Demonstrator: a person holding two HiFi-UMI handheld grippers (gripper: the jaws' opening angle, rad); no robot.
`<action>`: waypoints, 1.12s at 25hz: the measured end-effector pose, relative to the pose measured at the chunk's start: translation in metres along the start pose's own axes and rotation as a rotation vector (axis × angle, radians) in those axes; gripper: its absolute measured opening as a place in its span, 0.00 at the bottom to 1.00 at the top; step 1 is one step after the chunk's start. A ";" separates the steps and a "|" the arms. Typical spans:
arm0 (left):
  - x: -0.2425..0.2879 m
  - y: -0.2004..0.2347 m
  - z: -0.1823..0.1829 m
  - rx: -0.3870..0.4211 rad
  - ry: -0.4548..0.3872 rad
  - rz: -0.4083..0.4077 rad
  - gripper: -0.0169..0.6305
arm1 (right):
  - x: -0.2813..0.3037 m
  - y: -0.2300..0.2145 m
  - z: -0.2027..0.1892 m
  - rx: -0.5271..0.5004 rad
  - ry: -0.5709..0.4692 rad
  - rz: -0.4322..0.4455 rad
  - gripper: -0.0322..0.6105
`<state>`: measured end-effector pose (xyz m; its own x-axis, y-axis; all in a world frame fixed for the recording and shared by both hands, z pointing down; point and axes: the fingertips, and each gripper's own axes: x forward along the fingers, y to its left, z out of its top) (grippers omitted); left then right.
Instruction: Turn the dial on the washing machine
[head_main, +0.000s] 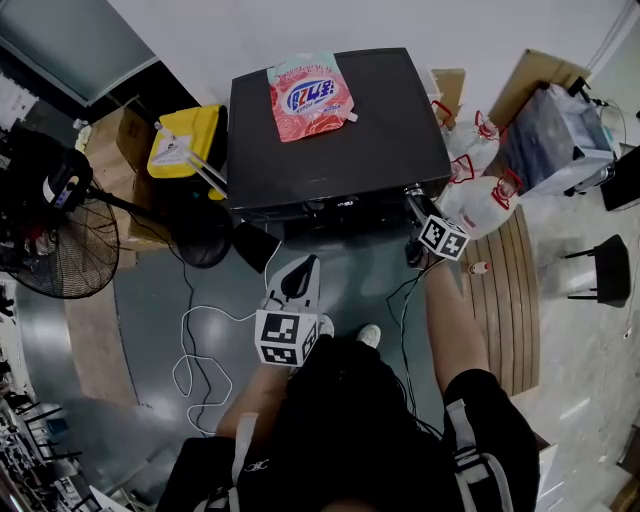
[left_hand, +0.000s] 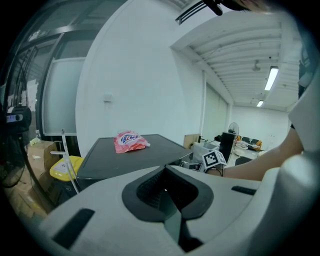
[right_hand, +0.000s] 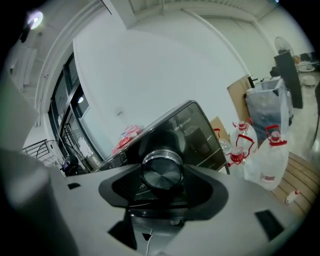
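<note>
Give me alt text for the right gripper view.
The right hand-held gripper has its jaws on either side of the round metal dial on the dark washing machine. A pink pouch lies on the machine's top, and clear jugs with red handles stand to its right.

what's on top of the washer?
One pink detergent pouch lies flat on the washing machine lid, near its back edge; the rest of the lid looks bare. Whatever is under the pouch is covered.
</note>
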<state>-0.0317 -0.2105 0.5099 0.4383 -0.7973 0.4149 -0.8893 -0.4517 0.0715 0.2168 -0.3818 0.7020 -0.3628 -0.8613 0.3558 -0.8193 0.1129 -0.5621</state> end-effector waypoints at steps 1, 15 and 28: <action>0.000 0.000 0.000 0.000 0.000 -0.001 0.03 | -0.001 0.000 0.000 0.015 -0.002 -0.002 0.43; 0.003 0.002 -0.002 0.002 0.007 -0.007 0.03 | -0.002 -0.003 -0.002 0.486 -0.051 0.110 0.43; -0.001 0.002 -0.001 0.007 0.007 -0.001 0.03 | -0.005 -0.007 -0.004 0.633 -0.090 0.127 0.43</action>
<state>-0.0344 -0.2102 0.5105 0.4384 -0.7940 0.4212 -0.8878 -0.4555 0.0656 0.2221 -0.3766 0.7073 -0.3785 -0.9016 0.2093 -0.3425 -0.0736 -0.9366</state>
